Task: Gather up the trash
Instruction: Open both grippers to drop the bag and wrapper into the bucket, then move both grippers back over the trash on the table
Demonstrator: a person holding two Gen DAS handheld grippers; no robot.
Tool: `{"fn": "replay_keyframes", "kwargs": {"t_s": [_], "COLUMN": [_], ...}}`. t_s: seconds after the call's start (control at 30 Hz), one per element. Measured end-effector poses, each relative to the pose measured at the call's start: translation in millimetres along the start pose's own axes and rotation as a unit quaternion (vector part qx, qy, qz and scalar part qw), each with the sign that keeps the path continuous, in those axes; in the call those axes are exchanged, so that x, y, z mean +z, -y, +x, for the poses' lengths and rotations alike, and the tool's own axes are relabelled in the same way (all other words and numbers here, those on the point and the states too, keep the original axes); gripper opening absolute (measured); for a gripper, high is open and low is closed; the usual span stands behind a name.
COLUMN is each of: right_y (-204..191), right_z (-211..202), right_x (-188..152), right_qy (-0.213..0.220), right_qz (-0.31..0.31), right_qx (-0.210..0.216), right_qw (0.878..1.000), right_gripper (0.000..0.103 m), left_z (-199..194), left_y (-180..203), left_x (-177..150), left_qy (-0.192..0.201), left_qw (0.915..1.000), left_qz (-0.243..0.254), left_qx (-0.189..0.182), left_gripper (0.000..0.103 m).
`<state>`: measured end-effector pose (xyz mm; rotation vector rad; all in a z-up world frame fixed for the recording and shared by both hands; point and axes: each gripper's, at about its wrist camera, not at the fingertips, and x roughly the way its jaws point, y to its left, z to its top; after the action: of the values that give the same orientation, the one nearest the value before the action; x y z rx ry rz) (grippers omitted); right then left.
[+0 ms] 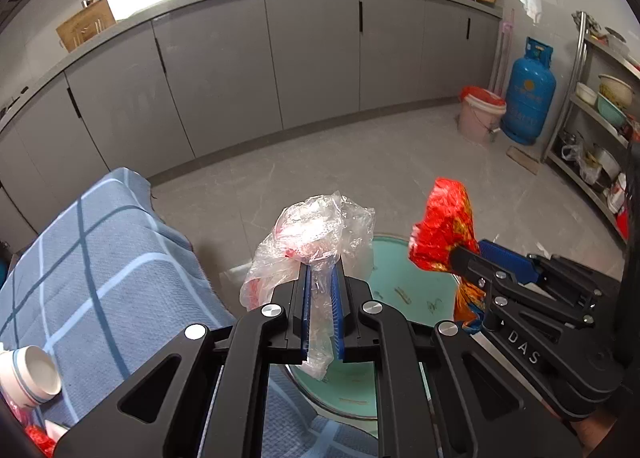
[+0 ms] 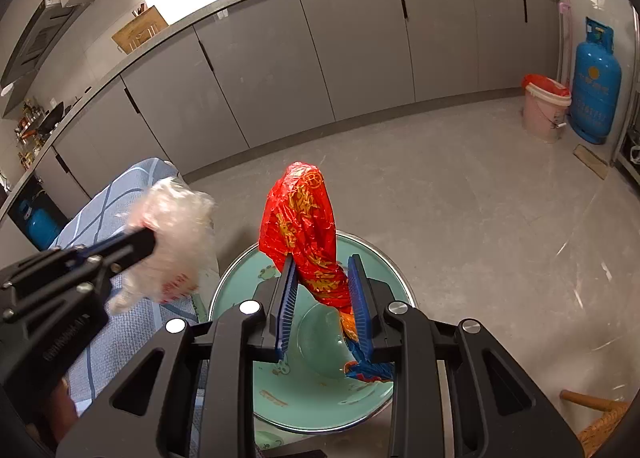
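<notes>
My left gripper [image 1: 321, 270] is shut on a crumpled clear plastic bag [image 1: 316, 230] with red print, which bulges above the blue pads. My right gripper [image 2: 322, 266] is shut on a red and gold foil wrapper [image 2: 304, 218] that stands up between its pads and trails down behind. Both grippers hang over a teal bin [image 2: 236, 290] on the floor, its mouth open below them. The right gripper [image 1: 472, 258] with the red wrapper [image 1: 444, 230] shows at the right of the left wrist view; the left gripper [image 2: 150, 242] and clear bag [image 2: 172, 226] show blurred at the left of the right wrist view.
A table under a blue checked cloth [image 1: 92, 258] stands left of the bin, with a white cup [image 1: 30, 378] lying on it. Grey cabinets [image 1: 224, 58] run along the back. A pink bucket [image 1: 480, 114], a blue gas cylinder [image 1: 528, 94] and a metal shelf [image 1: 592, 114] stand at right.
</notes>
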<state>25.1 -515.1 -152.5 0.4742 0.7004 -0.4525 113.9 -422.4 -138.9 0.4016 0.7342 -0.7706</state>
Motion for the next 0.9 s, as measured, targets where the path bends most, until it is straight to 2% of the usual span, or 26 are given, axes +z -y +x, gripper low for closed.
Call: {"fn": "replay_keyframes", "kwargs": {"t_s": [0.07,0.1,0.13,0.17,0.23,0.3,0.43,0.6,0.67,0.9], "right_y": [1.1,1.7,4.6,6.7,10.2,11.7,8.4,5.4,1.7,-13.6], "right_z": [5.2,7.1,9.3,10.1,9.7,8.8,2.3,-4.3,-9.2,-34.2], "right_x": [-2.4,-2.9,-4.9,-6.0,-9.1,-10.0,-10.9,-12.2,-12.7,-16.8], "right_qy": [-0.008,-0.012,-0.015,-0.016,-0.015,-0.016,-0.009,-0.003,0.000,0.017], "right_qz": [-0.001,0.001,0.005,0.009,0.012,0.016,0.016,0.014,0.010,0.004], "right_qx": [0.005,0.002,-0.001,-0.001,-0.009,-0.011,-0.016,-0.020,-0.024,-0.030], "right_qw": [1.000,1.000,1.000,1.000,1.000,1.000,1.000,1.000,1.000,0.999], "right_gripper": [0.031,0.032,0.036,0.046,0.054,0.054,0.062,0.063,0.063,0.069], "left_z": [5.9,8.4,10.2,10.0,6.0,0.4,-12.5,-26.4,-33.1,-80.2], "left_y": [1.8,2.5,3.6,3.7,3.5,0.7,-5.9,-12.7,-12.9,-22.3], "left_x": [-3.6,-5.3,-6.8,-7.7,-8.2,-7.7,-6.1,-7.2,-8.0,-19.4], "left_qy": [-0.009,-0.014,-0.019,-0.017,-0.009,-0.002,0.015,0.021,0.024,0.065], "left_qw": [1.0000,0.9999,0.9998,0.9998,0.9999,0.9997,0.9990,0.9982,0.9978,0.9922], "left_qz": [0.000,0.002,0.006,0.007,0.010,0.012,0.006,0.005,0.006,0.031], "left_qx": [-0.004,-0.009,-0.004,0.004,0.009,0.023,0.042,0.057,0.062,0.102], "left_gripper": [0.017,0.032,0.051,0.056,0.058,0.060,0.079,0.079,0.082,0.088]}}
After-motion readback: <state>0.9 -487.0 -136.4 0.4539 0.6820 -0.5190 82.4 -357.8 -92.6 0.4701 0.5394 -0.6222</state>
